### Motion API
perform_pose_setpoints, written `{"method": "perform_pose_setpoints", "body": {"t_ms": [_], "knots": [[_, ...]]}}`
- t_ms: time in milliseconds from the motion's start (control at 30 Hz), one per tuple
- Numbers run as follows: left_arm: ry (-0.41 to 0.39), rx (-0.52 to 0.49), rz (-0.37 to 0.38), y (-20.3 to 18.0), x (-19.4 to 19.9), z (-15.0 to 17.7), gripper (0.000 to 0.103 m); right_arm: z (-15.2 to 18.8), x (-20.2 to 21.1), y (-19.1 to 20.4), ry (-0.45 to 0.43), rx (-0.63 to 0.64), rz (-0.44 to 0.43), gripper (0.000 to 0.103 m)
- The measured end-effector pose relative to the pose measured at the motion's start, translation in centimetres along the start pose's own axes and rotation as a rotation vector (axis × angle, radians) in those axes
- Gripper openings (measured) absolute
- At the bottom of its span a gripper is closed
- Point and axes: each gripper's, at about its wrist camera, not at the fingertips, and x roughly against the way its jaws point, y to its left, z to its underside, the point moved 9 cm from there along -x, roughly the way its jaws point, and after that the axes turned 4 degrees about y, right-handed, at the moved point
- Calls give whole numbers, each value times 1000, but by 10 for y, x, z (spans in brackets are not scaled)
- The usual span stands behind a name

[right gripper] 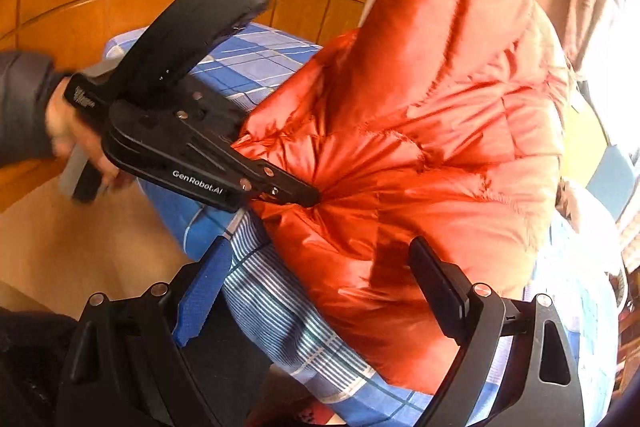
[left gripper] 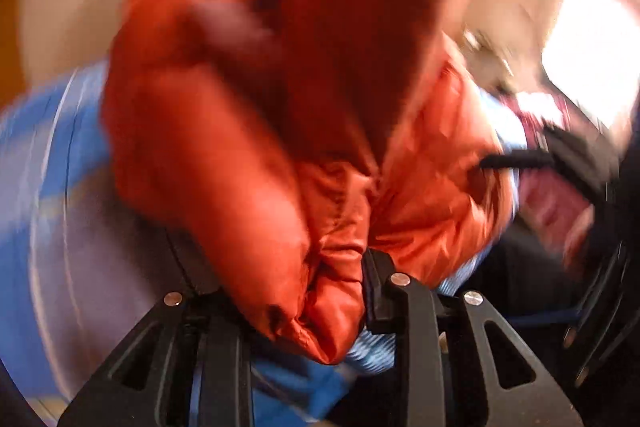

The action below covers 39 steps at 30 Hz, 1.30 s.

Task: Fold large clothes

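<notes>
Two grippers work one orange puffer jacket [right gripper: 420, 147], which is heaped on a bed with a blue plaid sheet [right gripper: 256, 51]. The left gripper [right gripper: 308, 197] has its fingers pinching a bunched fold at the jacket's near-left side. The right gripper [right gripper: 320, 287] stands with its fingers spread wide, nothing between them, over the jacket's near edge. By its look the jacket is light, puffy and slick, so it will likely spring back and slide; a seam or hem looks a safer hold than a smooth padded panel.
</notes>
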Motion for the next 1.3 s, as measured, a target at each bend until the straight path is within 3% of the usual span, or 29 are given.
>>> {"method": "perform_pose_setpoints", "body": {"t_ms": [233, 333, 467, 800, 1000, 1300], "knots": [[-41, 541, 10, 18, -2, 17, 27, 8, 5, -14, 10, -20, 9, 90], [-42, 629, -22, 18, -2, 19, 27, 9, 5, -12, 18, -19, 10, 90], [-40, 804, 51, 27, -3, 27, 27, 9, 3, -2, 19, 12, 19, 90], [-87, 951, -42, 7, -2, 35, 28, 18, 21, -31, -11, 3, 24, 90], [-108, 978, -177, -20, 9, 40, 30, 23, 31, -62, -26, -67, 28, 90], [-109, 961, -251, -40, 30, 38, 31, 41, 38, -91, -43, -130, 6, 90]]}}
